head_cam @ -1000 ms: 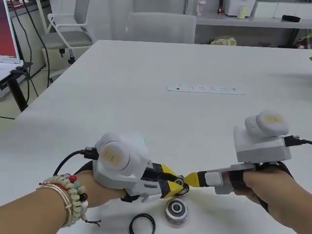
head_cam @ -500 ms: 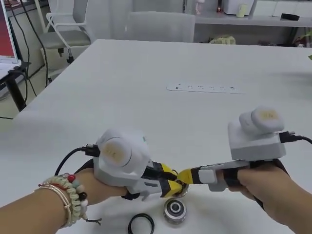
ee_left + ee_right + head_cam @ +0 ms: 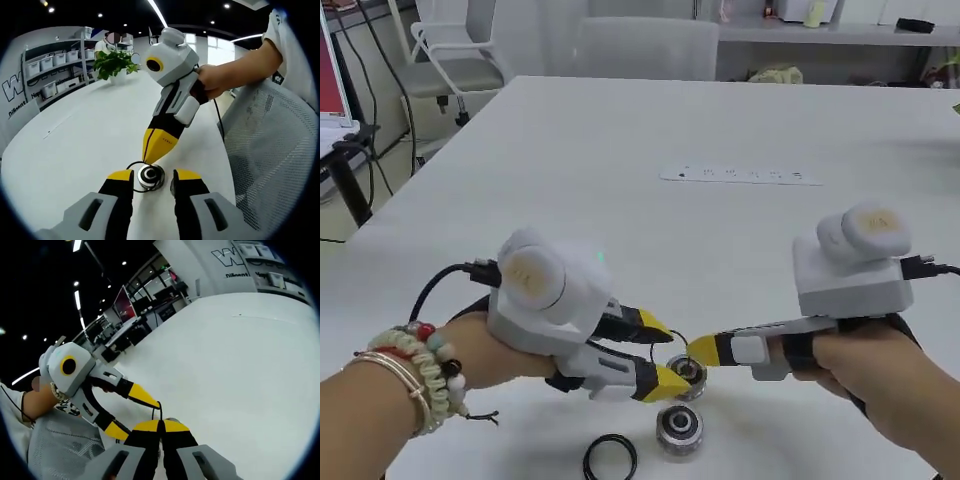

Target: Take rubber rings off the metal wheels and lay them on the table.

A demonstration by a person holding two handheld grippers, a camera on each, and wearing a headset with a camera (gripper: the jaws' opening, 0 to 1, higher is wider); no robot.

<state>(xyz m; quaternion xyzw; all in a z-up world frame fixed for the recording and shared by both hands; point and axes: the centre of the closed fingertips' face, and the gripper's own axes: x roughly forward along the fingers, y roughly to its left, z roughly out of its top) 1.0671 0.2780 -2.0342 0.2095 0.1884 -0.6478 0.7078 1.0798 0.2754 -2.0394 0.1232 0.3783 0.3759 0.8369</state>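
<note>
A metal wheel (image 3: 687, 373) lies on the white table (image 3: 620, 180) between the spread yellow jaws of my left gripper (image 3: 668, 356), which is open; the same wheel (image 3: 150, 177) sits just ahead of those jaws in the left gripper view. My right gripper (image 3: 698, 350) comes in from the right, shut on a thin black rubber ring (image 3: 671, 337) that is pulled partly off the wheel. The ring (image 3: 159, 407) rises as a thin line from my right gripper (image 3: 160, 425). A second wheel (image 3: 679, 430) and a loose rubber ring (image 3: 610, 458) lie near the table's front edge.
A white power strip (image 3: 738, 175) lies further back on the table. Office chairs (image 3: 640, 45) stand at the far edge, with shelving behind. A potted plant (image 3: 114, 64) stands at the far end of the table.
My left gripper's jaws have spread apart around the wheel. The right gripper has drawn slightly back and the ring now stands off the wheel. The camera has shifted a little.
</note>
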